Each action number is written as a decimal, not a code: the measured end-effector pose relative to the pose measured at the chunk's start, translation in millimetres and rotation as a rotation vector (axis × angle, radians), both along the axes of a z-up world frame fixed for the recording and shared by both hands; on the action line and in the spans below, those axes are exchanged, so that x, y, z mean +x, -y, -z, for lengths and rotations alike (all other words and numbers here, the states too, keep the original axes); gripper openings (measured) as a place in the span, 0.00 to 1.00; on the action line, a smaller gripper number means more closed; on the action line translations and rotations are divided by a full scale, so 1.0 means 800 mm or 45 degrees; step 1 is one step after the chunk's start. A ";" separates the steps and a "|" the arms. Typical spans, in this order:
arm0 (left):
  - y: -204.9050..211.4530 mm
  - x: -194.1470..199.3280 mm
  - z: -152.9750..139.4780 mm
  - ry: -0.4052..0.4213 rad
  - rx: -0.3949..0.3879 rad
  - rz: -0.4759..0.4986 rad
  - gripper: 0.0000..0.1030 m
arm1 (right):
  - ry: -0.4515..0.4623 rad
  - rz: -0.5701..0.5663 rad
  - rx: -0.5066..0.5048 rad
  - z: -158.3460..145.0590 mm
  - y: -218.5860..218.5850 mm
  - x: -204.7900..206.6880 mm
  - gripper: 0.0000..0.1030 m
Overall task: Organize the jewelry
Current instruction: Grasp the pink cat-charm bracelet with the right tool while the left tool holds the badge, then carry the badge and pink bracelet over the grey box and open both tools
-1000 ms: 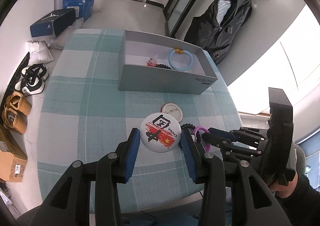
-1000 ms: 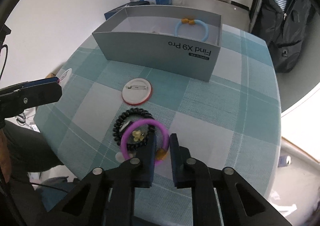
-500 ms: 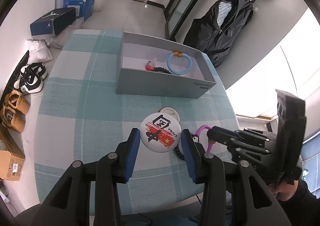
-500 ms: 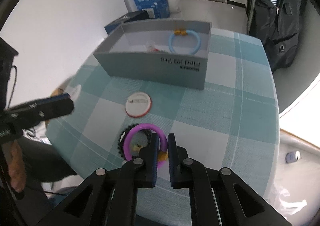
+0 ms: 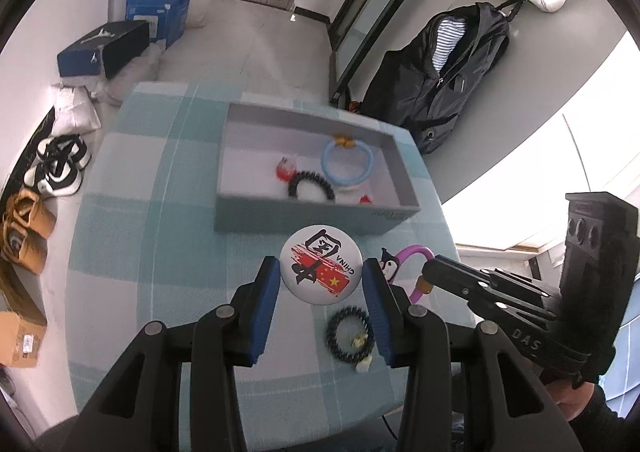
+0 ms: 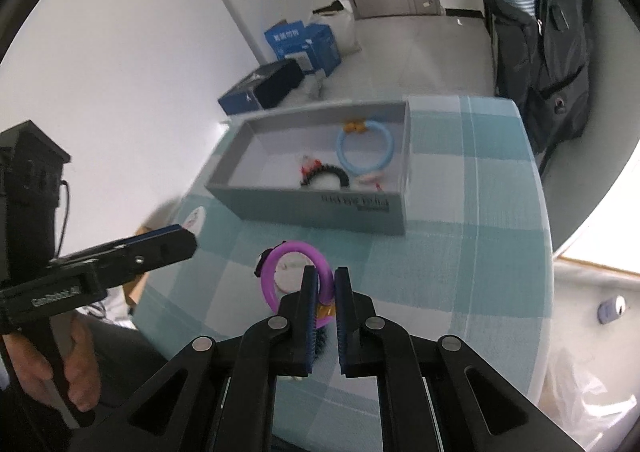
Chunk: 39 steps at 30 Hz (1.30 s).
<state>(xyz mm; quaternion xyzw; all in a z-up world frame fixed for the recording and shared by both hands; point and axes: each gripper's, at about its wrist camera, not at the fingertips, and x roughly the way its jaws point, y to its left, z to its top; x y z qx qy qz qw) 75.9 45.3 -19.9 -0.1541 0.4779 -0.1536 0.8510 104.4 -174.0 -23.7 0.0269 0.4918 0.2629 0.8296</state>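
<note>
Now purple ring [image 6: 297, 270] upright, pinched in right claw [image 6: 323, 294].

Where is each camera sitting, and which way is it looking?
Left wrist: on the left gripper, looking along its blue fingers at the China badge they hold and the grey box; the right gripper shows at the right.
Right wrist: on the right gripper, looking along its fingers at the purple bracelet they pinch; the left gripper and a hand show at the left.
Shared: box, blue bracelet, black bracelet, checked tablecloth.
</note>
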 end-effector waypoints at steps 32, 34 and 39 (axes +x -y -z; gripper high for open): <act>-0.011 0.137 0.013 -0.141 -0.050 0.084 0.36 | 0.040 -0.051 0.031 -0.034 -0.042 0.136 0.07; -0.010 0.141 0.016 -0.152 -0.051 0.088 0.36 | 0.033 -0.047 0.026 -0.029 -0.043 0.140 0.07; -0.004 0.145 0.020 -0.154 -0.037 0.114 0.36 | 0.017 -0.043 0.019 -0.021 -0.048 0.146 0.07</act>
